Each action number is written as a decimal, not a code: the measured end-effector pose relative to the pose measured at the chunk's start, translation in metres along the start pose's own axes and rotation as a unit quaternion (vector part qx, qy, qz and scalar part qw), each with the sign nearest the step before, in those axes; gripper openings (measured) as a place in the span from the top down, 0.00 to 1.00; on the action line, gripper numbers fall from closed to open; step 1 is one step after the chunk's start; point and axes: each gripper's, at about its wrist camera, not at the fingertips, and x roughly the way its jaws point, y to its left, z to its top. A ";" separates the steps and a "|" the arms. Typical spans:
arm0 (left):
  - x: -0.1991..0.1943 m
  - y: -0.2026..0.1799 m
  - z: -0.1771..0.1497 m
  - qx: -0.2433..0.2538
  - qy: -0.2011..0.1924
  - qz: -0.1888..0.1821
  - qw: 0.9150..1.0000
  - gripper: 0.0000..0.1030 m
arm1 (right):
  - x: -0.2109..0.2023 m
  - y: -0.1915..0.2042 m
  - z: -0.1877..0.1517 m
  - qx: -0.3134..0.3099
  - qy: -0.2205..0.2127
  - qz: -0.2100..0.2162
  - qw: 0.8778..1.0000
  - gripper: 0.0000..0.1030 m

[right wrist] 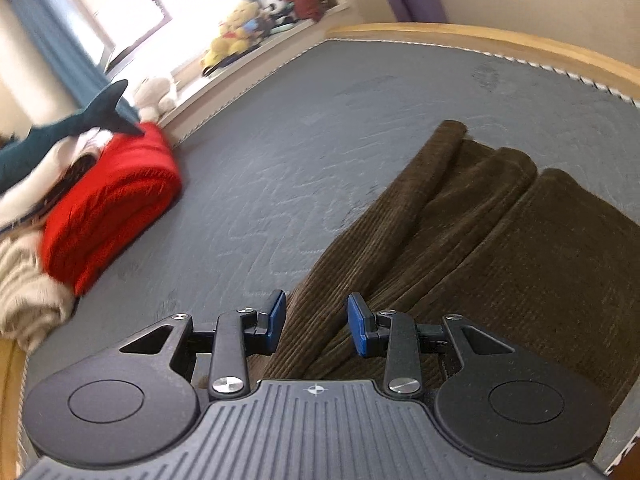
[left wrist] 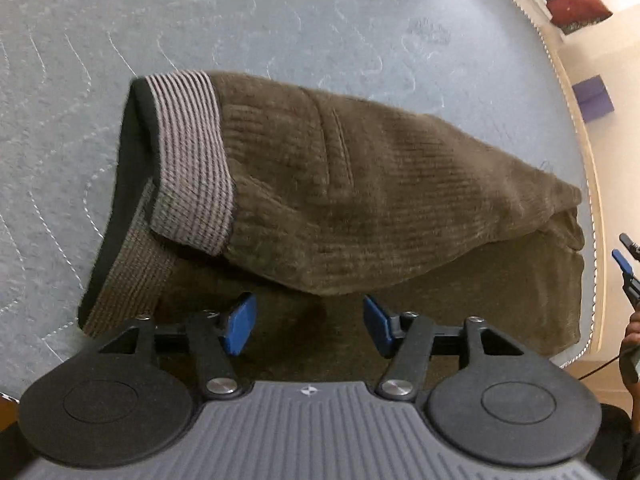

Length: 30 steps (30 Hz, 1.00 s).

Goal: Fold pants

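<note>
Pants folded over once on bed, further folding seemingly left; left claw and right claw apart, empty.

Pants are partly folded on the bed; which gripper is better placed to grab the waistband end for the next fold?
Probably left: the left gripper hangs open beside the striped waistband. The right gripper faces the pants legs.

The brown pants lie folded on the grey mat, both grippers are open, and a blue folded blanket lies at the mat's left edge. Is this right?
Not quite: the blanket is red, not blue, as the right wrist view shows. The rest holds: the brown pants lie folded on the grey mat, and the left gripper and right gripper are both open.
</note>
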 end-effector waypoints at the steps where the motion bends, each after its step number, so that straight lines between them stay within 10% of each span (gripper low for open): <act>1: 0.000 -0.002 0.001 0.000 -0.004 0.000 1.000 0.37 | 0.001 -0.004 0.003 0.009 -0.002 -0.002 1.000 0.65; 8: -0.005 -0.002 0.020 -0.026 -0.057 0.001 0.998 0.40 | 0.013 -0.033 0.015 0.064 -0.030 -0.012 0.997 0.65; 15: -0.012 -0.001 0.030 -0.067 -0.092 0.051 0.992 0.90 | 0.053 -0.050 0.021 0.108 -0.016 -0.011 0.994 0.65; 22: -0.042 -0.019 0.031 -0.030 -0.193 0.083 0.977 0.94 | 0.111 -0.072 0.031 0.136 -0.001 -0.027 0.990 0.65; 30: -0.024 -0.008 0.041 -0.049 -0.153 0.047 0.986 0.91 | 0.164 -0.098 0.043 0.176 -0.005 -0.014 0.984 0.65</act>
